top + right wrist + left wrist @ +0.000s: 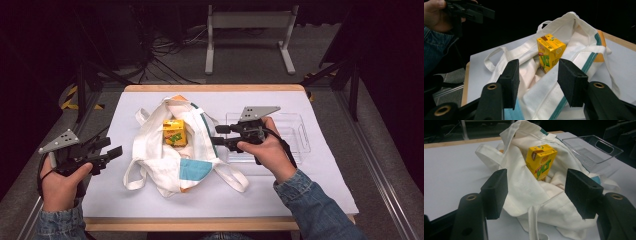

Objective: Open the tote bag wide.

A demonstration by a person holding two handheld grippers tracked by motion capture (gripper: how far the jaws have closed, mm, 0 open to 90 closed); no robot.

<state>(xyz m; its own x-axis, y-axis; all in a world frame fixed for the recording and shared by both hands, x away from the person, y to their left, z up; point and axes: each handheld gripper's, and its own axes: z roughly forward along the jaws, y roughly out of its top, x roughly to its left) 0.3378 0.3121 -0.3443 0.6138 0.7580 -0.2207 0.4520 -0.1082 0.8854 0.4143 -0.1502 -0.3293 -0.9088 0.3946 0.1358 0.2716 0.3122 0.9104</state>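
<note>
A yellow drink carton sits inside the open mouth of a white cloth tote bag that lies crumpled in the middle of the white table. The carton stands tilted among the folds, its upper part poking out. The left gripper hovers off the bag's left side, apart from it, jaws parted and holding nothing. The right gripper hangs just beside the bag's right edge, jaws likewise parted and empty. Behind the right gripper rests a clear plastic tray.
</note>
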